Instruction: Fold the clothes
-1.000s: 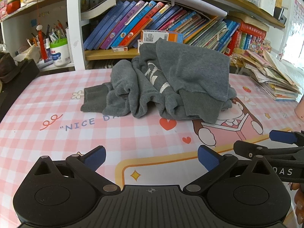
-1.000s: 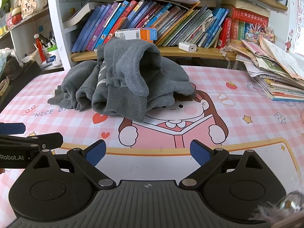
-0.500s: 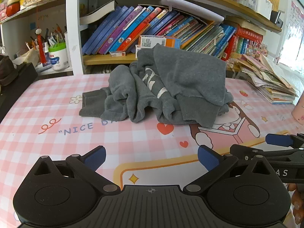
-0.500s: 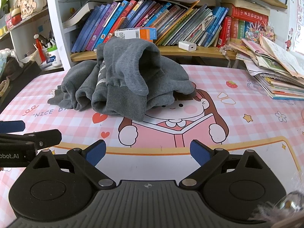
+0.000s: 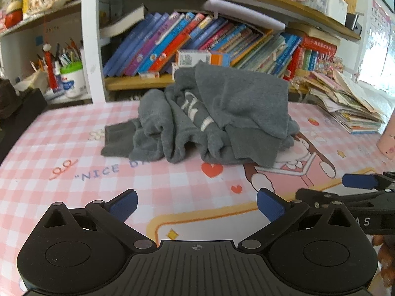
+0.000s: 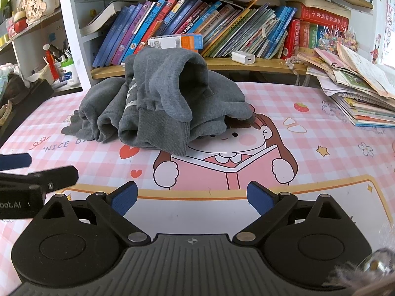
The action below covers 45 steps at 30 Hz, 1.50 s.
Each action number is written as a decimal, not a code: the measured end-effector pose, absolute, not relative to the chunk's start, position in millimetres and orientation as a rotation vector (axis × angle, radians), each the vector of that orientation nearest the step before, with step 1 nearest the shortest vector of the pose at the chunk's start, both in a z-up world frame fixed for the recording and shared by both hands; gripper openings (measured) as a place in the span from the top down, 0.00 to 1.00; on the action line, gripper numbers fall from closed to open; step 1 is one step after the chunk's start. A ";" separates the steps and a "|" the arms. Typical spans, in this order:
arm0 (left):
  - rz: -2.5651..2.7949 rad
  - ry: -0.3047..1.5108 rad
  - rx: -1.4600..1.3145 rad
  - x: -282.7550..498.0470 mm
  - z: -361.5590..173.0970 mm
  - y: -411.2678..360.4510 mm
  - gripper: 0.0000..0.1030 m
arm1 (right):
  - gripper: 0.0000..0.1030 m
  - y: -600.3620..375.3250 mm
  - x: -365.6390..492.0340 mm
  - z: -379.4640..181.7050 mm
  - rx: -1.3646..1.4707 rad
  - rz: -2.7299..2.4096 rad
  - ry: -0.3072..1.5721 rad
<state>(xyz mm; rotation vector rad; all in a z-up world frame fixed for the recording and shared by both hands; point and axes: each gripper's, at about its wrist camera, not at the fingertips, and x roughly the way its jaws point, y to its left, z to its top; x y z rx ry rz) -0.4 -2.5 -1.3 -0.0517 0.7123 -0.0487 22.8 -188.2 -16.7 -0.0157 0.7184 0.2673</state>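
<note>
A grey sweatshirt (image 5: pixel 217 116) lies crumpled in a heap on the pink checked tablecloth (image 5: pixel 49 148), with white lettering showing in its folds. In the right wrist view the same sweatshirt (image 6: pixel 163 103) shows a ribbed cuff hanging at the front. My left gripper (image 5: pixel 196 204) is open and empty, well short of the heap. My right gripper (image 6: pixel 191 197) is also open and empty, back from the heap near the front of the table. Each gripper appears at the edge of the other's view.
A bookshelf (image 6: pixel 222 61) full of slanted books runs behind the table. A stack of magazines (image 6: pixel 358 93) lies at the back right. A pen pot (image 5: pixel 71 79) stands at the back left. A pink cup (image 5: pixel 388 135) sits at the right edge.
The left wrist view has tilted and shifted a little, so the sweatshirt sits slightly lower and nearer the middle. Both grippers stay open; the garment has not moved.
</note>
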 end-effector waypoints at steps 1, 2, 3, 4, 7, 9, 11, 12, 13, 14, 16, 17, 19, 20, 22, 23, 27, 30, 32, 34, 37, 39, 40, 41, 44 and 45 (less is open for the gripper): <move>-0.049 0.722 -0.051 0.6 -1.6 -2.7 0.00 | 0.07 -188.4 23.0 -16.9 -0.015 0.268 0.719; -0.044 0.723 -0.051 0.8 -1.6 -2.3 0.00 | 0.07 -188.6 23.1 -17.2 -0.014 0.268 0.719; -0.039 0.724 -0.052 1.0 -1.7 -1.9 0.00 | 0.07 -188.9 23.2 -17.4 -0.013 0.269 0.720; -0.034 0.725 -0.052 1.2 -1.7 -1.6 0.00 | 0.07 -189.2 23.4 -17.8 -0.012 0.269 0.721; -0.017 0.728 -0.056 1.2 -2.5 -1.1 0.00 | 0.07 -189.9 24.3 -19.0 -0.008 0.270 0.724; -0.012 0.733 -0.051 1.7 -3.2 -1.5 0.00 | 0.07 -190.9 25.1 -20.4 -0.006 0.271 0.726; -0.006 0.736 -0.044 2.0 -3.5 -2.8 0.00 | 0.07 -190.9 25.9 -21.6 -0.007 0.271 0.729; -0.003 0.737 -0.042 1.9 -3.6 -3.3 0.00 | 0.07 -190.8 26.2 -22.1 -0.008 0.272 0.730; 0.000 0.737 -0.040 1.9 -3.8 -3.9 0.00 | 0.07 -190.9 26.5 -22.6 -0.009 0.272 0.731; 0.005 0.738 -0.037 1.7 -4.0 -4.8 0.00 | 0.06 -191.0 26.7 -23.0 -0.011 0.272 0.732; 0.013 0.739 -0.031 1.3 -4.3 -6.6 0.00 | 0.05 -191.5 27.0 -23.7 -0.016 0.273 0.732; 0.015 0.741 -0.028 1.4 -4.4 -7.8 0.00 | 0.04 -191.9 27.0 -24.2 -0.019 0.274 0.733; 0.014 0.747 -0.024 1.6 -4.9 -10.4 0.00 | 0.04 -192.9 27.3 -25.2 -0.026 0.276 0.737; 0.012 0.748 -0.022 1.4 -4.8 -11.9 0.00 | 0.04 -193.6 27.3 -25.7 -0.028 0.276 0.738; 0.014 0.751 -0.027 1.6 -4.6 -14.4 0.00 | 0.04 -196.0 27.4 -27.1 -0.032 0.277 0.741; 0.014 0.754 -0.031 2.0 -4.6 -15.4 0.00 | 0.04 -197.6 27.5 -27.6 -0.032 0.277 0.742; 0.028 0.776 -0.038 3.4 -5.7 -21.8 0.00 | 0.04 -206.9 29.2 -28.8 -0.007 0.294 0.745; 0.054 0.777 -0.019 2.9 -6.5 -28.3 0.00 | 0.04 -214.6 30.9 -28.7 0.004 0.283 0.742; 0.066 0.773 -0.011 1.8 -6.7 -32.5 0.00 | 0.04 -220.6 32.3 -29.2 0.018 0.280 0.745; 0.078 0.768 -0.003 0.7 -6.8 -36.8 0.00 | 0.04 -226.5 33.4 -30.4 0.032 0.280 0.750; 0.099 0.760 0.008 -1.1 -5.7 -44.1 0.00 | 0.04 -232.9 34.4 -30.8 0.044 0.310 0.762; 0.111 0.761 0.012 -1.8 -5.9 -49.2 0.00 | 0.04 -236.3 34.5 -30.2 0.038 0.317 0.757; 0.115 0.762 0.014 -2.3 -6.0 -51.6 0.00 | 0.04 -238.0 34.5 -29.8 0.034 0.320 0.755; 0.116 0.763 0.013 -2.7 -6.0 -53.7 0.00 | 0.04 -239.9 34.7 -29.7 0.032 0.324 0.753; 0.072 0.769 -0.024 -3.4 -4.4 -56.0 0.00 | 0.04 -247.9 37.1 -31.3 0.054 0.339 0.762; 0.061 0.772 -0.033 -2.8 -3.6 -56.7 0.00 | 0.04 -251.2 38.1 -32.1 0.066 0.346 0.768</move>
